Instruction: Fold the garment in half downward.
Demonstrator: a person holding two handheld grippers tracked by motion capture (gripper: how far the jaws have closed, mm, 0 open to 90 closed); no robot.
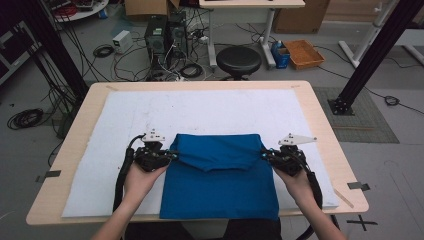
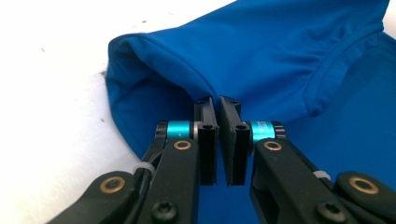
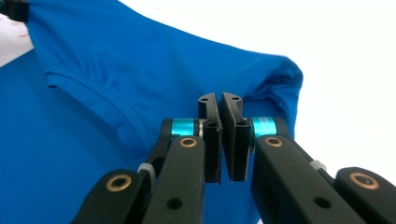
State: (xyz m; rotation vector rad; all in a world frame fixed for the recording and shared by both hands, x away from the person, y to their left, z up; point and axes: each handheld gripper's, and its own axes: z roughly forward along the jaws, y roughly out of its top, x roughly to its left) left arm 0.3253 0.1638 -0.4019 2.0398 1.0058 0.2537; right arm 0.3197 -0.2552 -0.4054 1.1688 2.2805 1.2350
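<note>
A blue garment (image 1: pixel 220 180) lies on the white mat (image 1: pixel 200 107), its far part folded over toward me so a curved hem shows. My left gripper (image 1: pixel 172 155) is shut on the folded left edge of the blue garment (image 2: pixel 261 60), with the cloth pinched between the pads. At the opposite side my right gripper (image 1: pixel 263 154) is shut on the folded right edge of the blue garment (image 3: pixel 116 79). Both pinched edges are lifted a little off the layer below. A hand holds each gripper from the near side.
The mat covers a wooden table (image 1: pixel 320 120) whose near edge the garment overhangs. Beyond the table stand a black stool (image 1: pixel 238 60), computer towers (image 1: pixel 165 35), loose cables and an orange crate (image 1: pixel 303 54). A black frame post (image 1: pixel 372 55) rises at the right.
</note>
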